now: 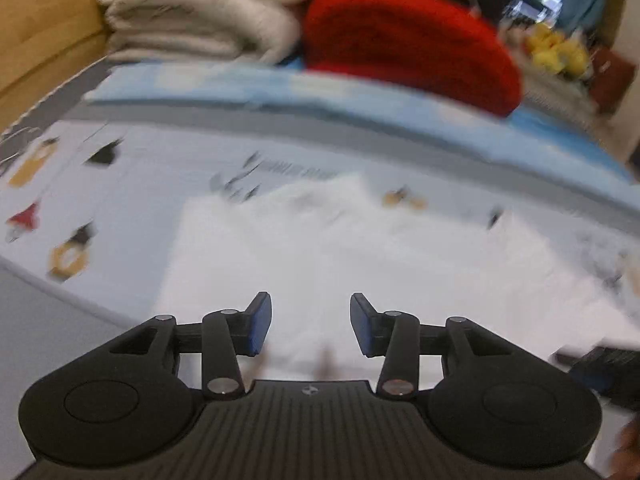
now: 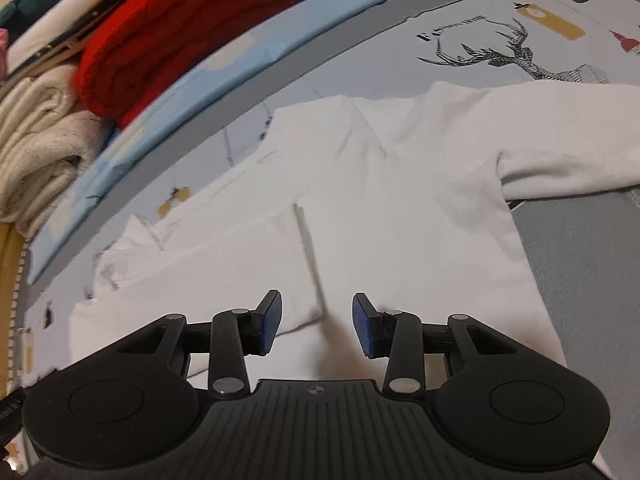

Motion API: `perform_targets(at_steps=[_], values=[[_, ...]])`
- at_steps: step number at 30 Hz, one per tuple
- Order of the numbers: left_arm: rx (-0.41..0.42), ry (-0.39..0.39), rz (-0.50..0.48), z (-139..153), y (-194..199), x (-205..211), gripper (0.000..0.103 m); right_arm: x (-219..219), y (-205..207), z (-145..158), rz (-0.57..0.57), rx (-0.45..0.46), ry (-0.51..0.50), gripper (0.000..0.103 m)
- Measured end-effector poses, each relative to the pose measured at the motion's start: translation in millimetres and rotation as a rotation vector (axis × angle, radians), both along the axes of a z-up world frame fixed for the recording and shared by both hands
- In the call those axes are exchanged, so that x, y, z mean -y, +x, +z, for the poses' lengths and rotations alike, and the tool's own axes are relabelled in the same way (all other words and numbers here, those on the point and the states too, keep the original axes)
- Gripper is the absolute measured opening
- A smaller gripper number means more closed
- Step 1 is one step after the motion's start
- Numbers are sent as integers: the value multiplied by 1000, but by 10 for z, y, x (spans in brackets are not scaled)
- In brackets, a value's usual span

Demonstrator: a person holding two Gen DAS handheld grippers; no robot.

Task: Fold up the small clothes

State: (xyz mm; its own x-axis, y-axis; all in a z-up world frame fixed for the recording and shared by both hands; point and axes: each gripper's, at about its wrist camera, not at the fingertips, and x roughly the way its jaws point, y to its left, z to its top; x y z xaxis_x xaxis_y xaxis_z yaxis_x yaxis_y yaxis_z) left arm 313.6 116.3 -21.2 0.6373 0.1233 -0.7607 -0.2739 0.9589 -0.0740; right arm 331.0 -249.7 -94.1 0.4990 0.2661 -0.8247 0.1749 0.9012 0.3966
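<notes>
The left wrist view is smeared by motion blur: the left gripper (image 1: 311, 322) points down at a white garment (image 1: 320, 256), its blue pads (image 1: 260, 322) parted about halfway with nothing between them, only cloth seen beyond the gap. The garment's outline is too blurred here to read. Behind it this view shows a printed sheet (image 1: 132, 184) with small gold, black and red figures, then a grey band and a light blue strip (image 1: 280, 92), and at the back a folded cream pile (image 1: 200, 16) beside a red roll (image 1: 412, 36); further right are yellow items (image 1: 556, 50), too blurred to name, and a wooden panel (image 1: 44, 20) at far left. A dark object at the right edge cannot be made out. The right wrist view is sharp and gives what the other cannot: the white garment (image 2: 400, 208) lies flat on the sheet (image 2: 520, 40), one long sleeve (image 2: 568, 136) stretched to the right and the other side turned in over the body, its folded edge running down toward the right gripper (image 2: 317, 326). That gripper's jaws also stand half apart and empty above the cloth, near its lower hem. A stag drawing (image 2: 508, 56) with lettering shows on the sheet above the garment. The red roll (image 2: 180, 28) and cream pile (image 2: 40, 136) sit at upper left past the blue strip (image 2: 192, 92), with more folded fabrics stacked behind them.
</notes>
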Motion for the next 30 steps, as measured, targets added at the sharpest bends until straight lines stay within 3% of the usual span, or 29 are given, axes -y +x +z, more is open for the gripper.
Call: perform_targets(at_steps=[4, 9, 15, 18, 20, 22, 30], values=[[2, 54, -80, 27, 85, 80, 51, -29, 146, -188, -23, -50, -7, 41], [-35, 30, -90, -76, 208, -8, 51, -55, 249, -353, -35, -85, -37, 44], [-36, 37, -88, -29, 234, -98, 51, -220, 298, -342, 19, -60, -71, 45], [-39, 53, -90, -10, 204, -121, 51, -291, 321, -335, 40, -51, -95, 33], [-41, 60, -88, -10, 189, -148, 51, -334, 337, -335, 59, -47, -90, 12], [-42, 61, -84, -10, 179, -183, 51, -380, 345, -311, 76, -30, -110, 1], [-56, 53, -51, -49, 181, -282, 51, -436, 332, 23, 147, 148, -126, 1]])
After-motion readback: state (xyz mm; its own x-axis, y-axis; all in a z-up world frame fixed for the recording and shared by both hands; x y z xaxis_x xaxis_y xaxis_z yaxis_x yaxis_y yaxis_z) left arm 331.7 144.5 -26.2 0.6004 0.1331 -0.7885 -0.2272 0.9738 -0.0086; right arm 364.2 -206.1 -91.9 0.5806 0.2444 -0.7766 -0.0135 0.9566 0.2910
